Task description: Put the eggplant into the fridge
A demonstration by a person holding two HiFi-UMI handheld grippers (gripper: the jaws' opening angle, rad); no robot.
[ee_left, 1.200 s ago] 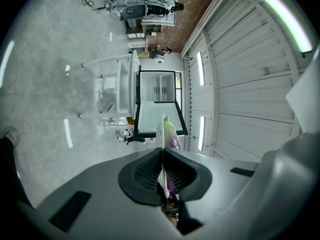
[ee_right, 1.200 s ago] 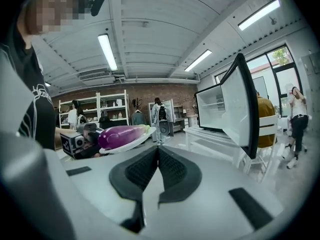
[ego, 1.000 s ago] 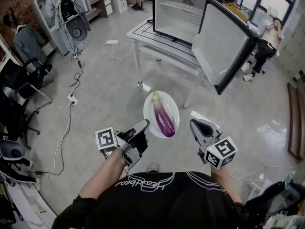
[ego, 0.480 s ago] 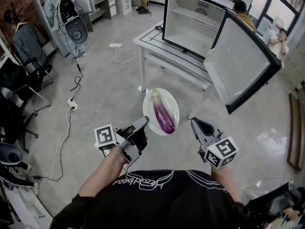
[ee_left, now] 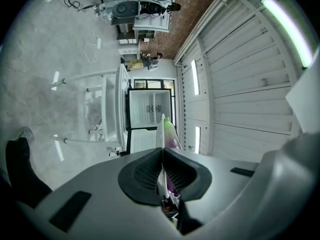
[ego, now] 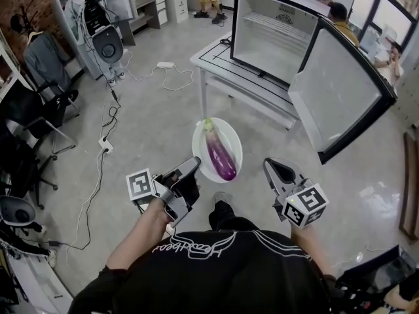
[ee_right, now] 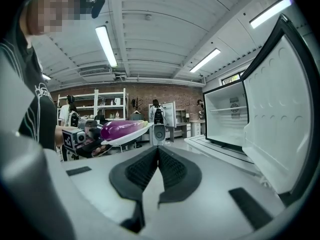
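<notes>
Head view: grey floor (ego: 150, 123), and a white table (ego: 216, 54) far off bearing the open fridge (ego: 275, 34).

Left gripper view: the left gripper (ee_left: 162, 151) is clamped on the rim of a plate (ee_left: 160, 131) carrying the eggplant (ee_left: 171, 143).

Right gripper view: the right gripper (ee_right: 158, 151) is closed and empty.

Eggplant (ego: 220, 154): lay on the plate (ego: 230, 135), ahead of you.
Plate: its near-left rim sat in your left gripper (ego: 190, 167); your right gripper (ego: 272, 169) stood apart, to its right.
Fridge (ego: 275, 31): stood on the table (ego: 216, 61) beyond the plate, its door (ego: 337, 103) out to the right.
</notes>
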